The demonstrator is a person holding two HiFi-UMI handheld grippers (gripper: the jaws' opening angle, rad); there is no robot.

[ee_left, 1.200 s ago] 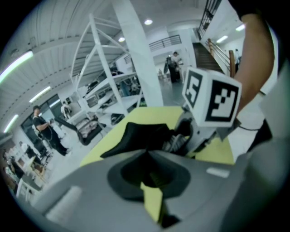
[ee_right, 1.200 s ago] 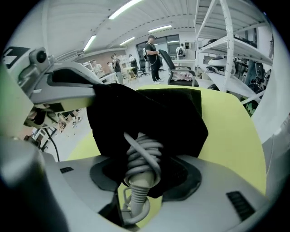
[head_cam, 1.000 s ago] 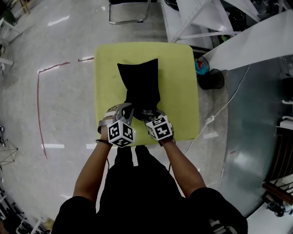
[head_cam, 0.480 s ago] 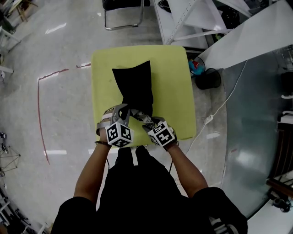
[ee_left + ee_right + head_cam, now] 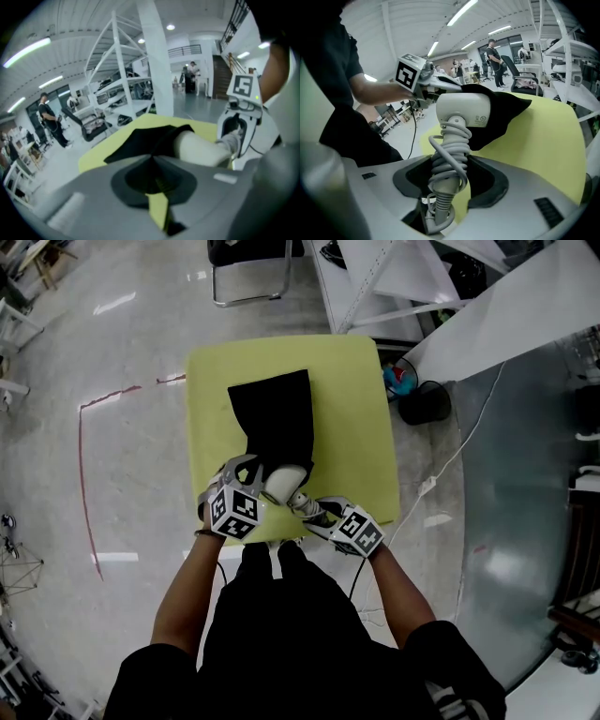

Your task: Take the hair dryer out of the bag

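A black cloth bag [image 5: 272,418] lies on the yellow-green table [image 5: 361,390], its mouth toward me. My left gripper [image 5: 251,486] is shut on the bag's near edge, with black fabric pinched between its jaws [image 5: 152,161]. The white hair dryer [image 5: 284,481] sticks half out of the mouth. My right gripper [image 5: 314,507] is shut on its handle, which has the grey cord wound round it [image 5: 447,173]. In the right gripper view the dryer's white body [image 5: 461,110] stands above the jaws, its nose still inside the bag [image 5: 501,112]. The left gripper view shows the hair dryer [image 5: 199,147] emerging from the bag [image 5: 140,140].
A black chair [image 5: 248,263] stands beyond the table. White frame racks [image 5: 403,277] and a black bin [image 5: 427,401] are at the table's right. A white cable [image 5: 450,465] trails on the floor there. A red line [image 5: 82,474] marks the floor at left.
My right gripper has moved toward me and to the right, drawing the hair dryer's white body out of the bag's mouth. The left gripper has kept its hold in place.
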